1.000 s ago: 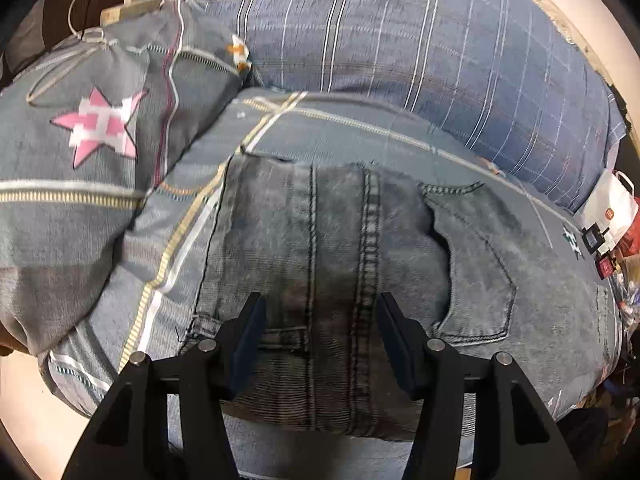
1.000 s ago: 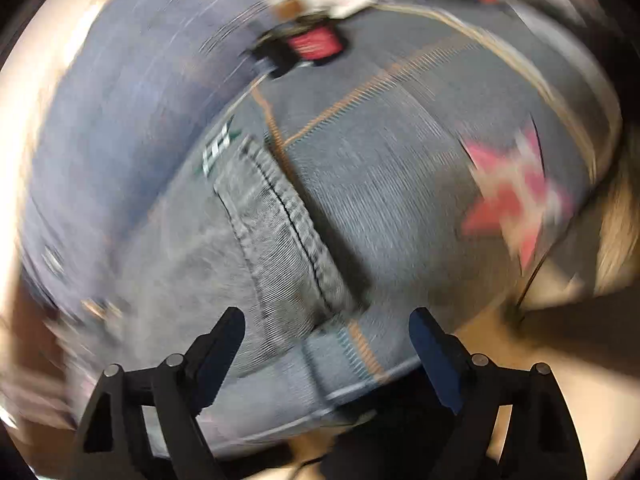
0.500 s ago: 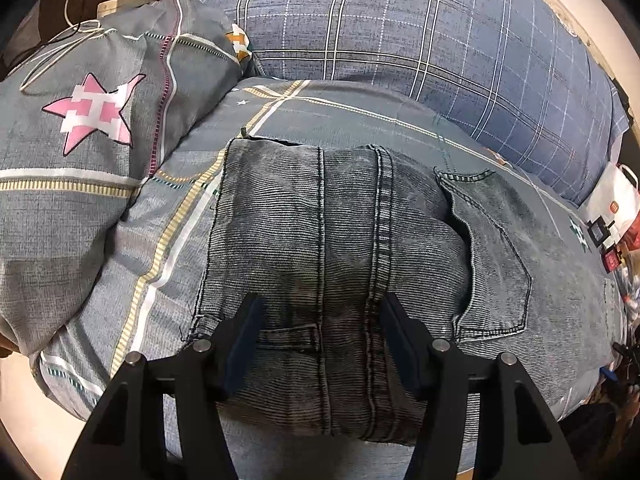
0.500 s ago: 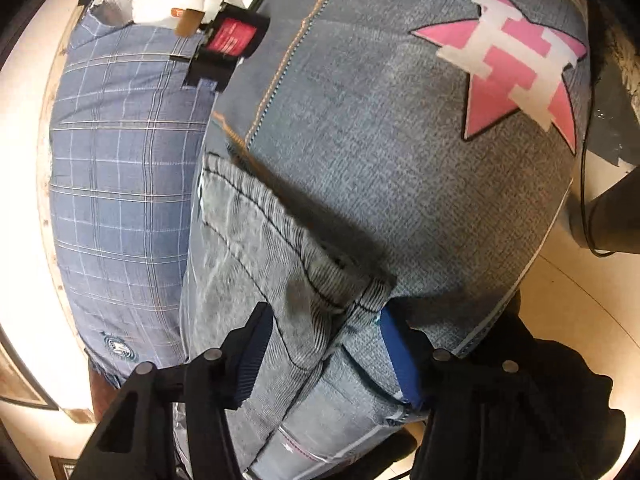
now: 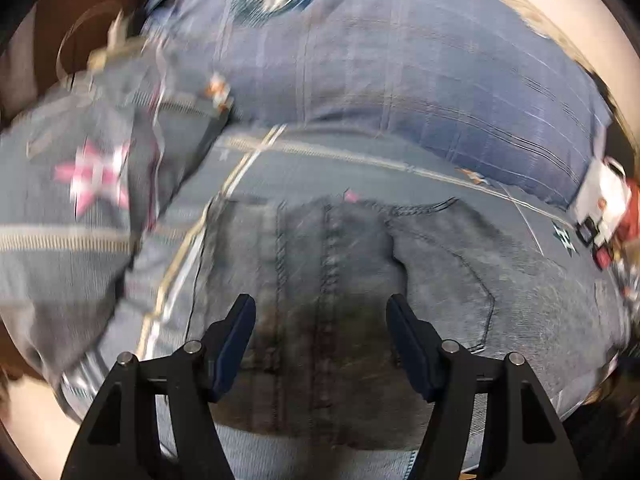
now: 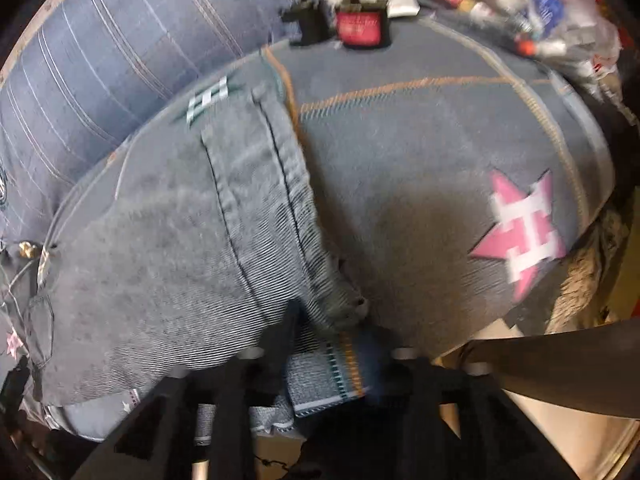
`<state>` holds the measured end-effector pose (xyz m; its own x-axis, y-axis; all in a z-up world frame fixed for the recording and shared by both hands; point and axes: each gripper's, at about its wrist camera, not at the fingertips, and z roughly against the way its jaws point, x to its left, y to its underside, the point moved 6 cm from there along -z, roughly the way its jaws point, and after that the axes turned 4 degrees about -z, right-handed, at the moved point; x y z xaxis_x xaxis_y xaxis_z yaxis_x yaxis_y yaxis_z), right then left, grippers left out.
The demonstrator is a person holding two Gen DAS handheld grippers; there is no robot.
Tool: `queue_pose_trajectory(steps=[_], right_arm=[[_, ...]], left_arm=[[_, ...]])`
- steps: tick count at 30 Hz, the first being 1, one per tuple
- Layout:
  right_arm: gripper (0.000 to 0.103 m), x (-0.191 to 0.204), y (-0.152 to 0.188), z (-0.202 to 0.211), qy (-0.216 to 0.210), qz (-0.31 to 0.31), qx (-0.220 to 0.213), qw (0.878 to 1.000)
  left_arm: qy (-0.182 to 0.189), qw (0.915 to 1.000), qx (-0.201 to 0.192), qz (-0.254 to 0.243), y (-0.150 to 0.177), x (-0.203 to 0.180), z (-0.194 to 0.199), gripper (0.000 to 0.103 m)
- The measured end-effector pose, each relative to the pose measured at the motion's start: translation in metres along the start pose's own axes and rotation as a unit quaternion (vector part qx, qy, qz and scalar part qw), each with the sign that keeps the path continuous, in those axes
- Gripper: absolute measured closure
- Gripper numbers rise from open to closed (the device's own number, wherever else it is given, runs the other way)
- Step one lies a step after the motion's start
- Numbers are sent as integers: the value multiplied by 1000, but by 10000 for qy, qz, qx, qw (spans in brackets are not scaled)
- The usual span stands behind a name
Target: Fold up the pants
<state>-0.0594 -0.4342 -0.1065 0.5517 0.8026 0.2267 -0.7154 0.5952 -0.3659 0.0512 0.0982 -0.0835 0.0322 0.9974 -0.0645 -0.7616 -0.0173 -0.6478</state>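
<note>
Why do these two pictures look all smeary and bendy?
Left wrist view: the camera is moving, so the pink star and plaid pillow smear; the jeans stay a bit clearer. Right wrist view: the right gripper blurs most. Both lenses are fisheye, so edges curve and corners go dark.

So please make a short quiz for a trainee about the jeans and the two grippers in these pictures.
1. True or false: the folded jeans lie on a bedspread with pink stars.
2. The left gripper: A) clamps the denim; B) hovers over it, jaws opening; C) holds a pillow.
3. Fill in: the blue plaid ____ lies beyond the jeans.

Key: 1 true; 2 B; 3 pillow.
</note>
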Motion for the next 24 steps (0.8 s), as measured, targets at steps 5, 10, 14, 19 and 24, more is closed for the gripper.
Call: queue_pose_trajectory(steps=[5, 10, 14, 19, 24], right_arm=[[31, 4, -16, 61, -402, -135, -901, 9950], [31, 52, -20, 51, -1713, 362, -606, 9827], [37, 31, -25, -16, -567, 4, 270, 9980], [37, 131, -43, 51, -1019, 1263, -572, 9851], [39, 290, -16, 36, -2156, 2867, 57, 9334]], left_arm=[[-605, 9946, 792, -280, 25, 6, -56, 29], [-754, 9960, 456, -147, 12, 8, -33, 27], [-626, 9980, -95, 5, -2, 9, -7, 27], [-807, 9953, 537, 17, 21, 20, -57, 24], [-823, 9957, 420, -9, 19, 23, -58, 20]])
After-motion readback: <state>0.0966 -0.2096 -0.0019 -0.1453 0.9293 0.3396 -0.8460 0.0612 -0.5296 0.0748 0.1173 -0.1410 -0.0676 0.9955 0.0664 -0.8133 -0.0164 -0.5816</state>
